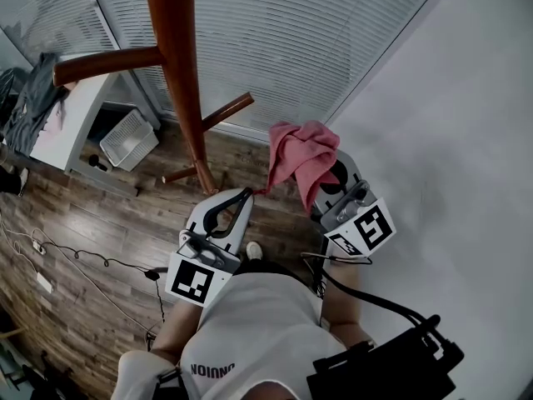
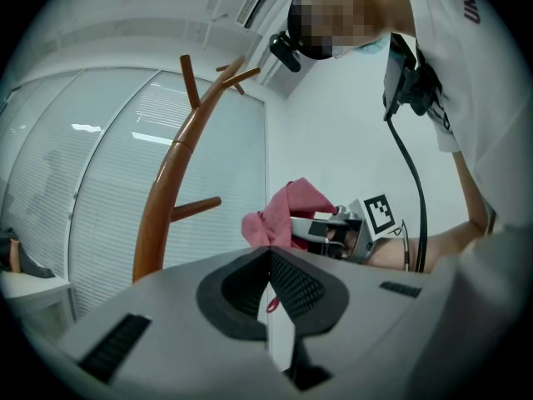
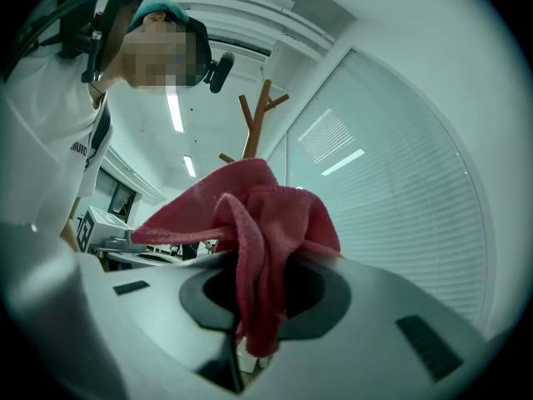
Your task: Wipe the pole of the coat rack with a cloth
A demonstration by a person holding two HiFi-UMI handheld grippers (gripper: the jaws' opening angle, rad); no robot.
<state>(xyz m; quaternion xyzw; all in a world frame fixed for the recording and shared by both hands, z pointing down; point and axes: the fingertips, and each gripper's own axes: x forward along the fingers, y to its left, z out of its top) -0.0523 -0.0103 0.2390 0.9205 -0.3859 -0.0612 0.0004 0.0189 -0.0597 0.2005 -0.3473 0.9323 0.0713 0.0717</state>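
The brown wooden coat rack pole [image 1: 181, 73] rises at upper left of the head view, with pegs sticking out to both sides. A pink cloth [image 1: 301, 158] hangs bunched to the pole's right, apart from it. My right gripper [image 1: 331, 187] is shut on the cloth [image 3: 266, 215], which drapes over its jaws. My left gripper [image 1: 246, 194] points at the pole's foot, shut on a thin corner of the cloth. In the left gripper view the pole [image 2: 162, 198] curves up at left, with the cloth [image 2: 279, 219] beyond the closed jaws.
A white slatted basket [image 1: 129, 138] sits on the wood floor left of the pole's base. A white cabinet [image 1: 71, 115] carries a grey garment. Cables [image 1: 75, 257] trail over the floor. Window blinds [image 1: 291, 32] stand behind the rack, a white wall [image 1: 450, 140] to the right.
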